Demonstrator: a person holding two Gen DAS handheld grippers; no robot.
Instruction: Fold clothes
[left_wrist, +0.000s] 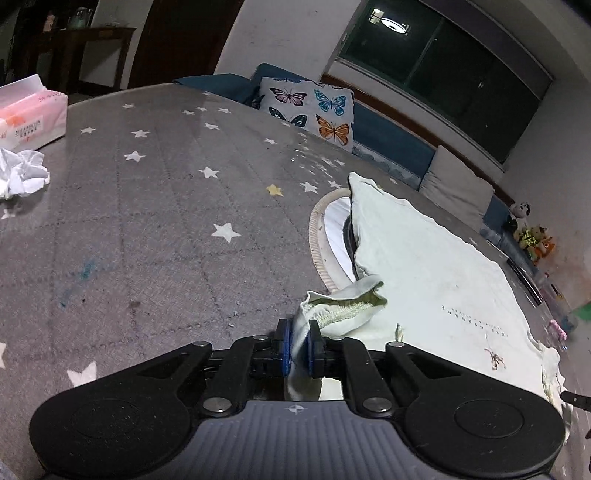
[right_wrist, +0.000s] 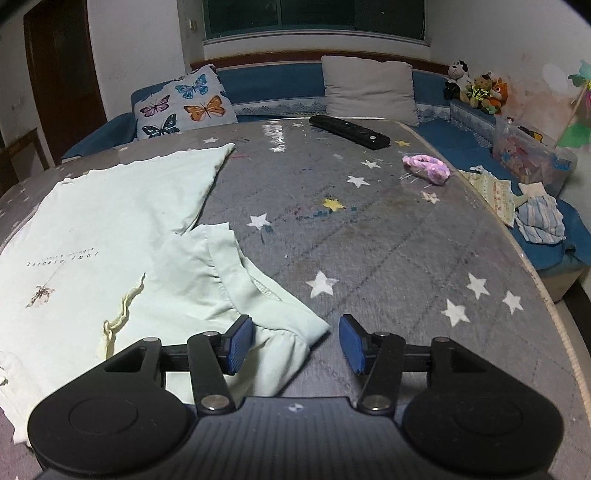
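The pale green shirt (right_wrist: 92, 229) lay spread on the grey star-patterned table (right_wrist: 369, 240), toward its left side as the right gripper's camera saw it, one sleeve (right_wrist: 229, 295) trailing to the near edge. It looked like thin cotton: light, limp, sure to sag and wrinkle wherever it was not supported, and not slippery against the cloth-like tabletop. Hems and sleeve ends seemed the sensible places to pinch, since a doubled edge gives the pads something to bite.

The left gripper (left_wrist: 298, 349) was clamped on just such an edge, a bunched bit of ribbed hem (left_wrist: 340, 310) squeezed between its blue pads (left_wrist: 285, 347). The right gripper (right_wrist: 295, 343) stood with its jaws apart and nothing pressed between them; the sleeve's tip lay just beside its left pad.

I counted one shirt, two grippers, one remote control (right_wrist: 349, 131) at the far edge, one pink bundle (right_wrist: 428, 168), one tissue pack (left_wrist: 31, 110), one crumpled tissue (left_wrist: 22, 173), two cushions and three soft toys.
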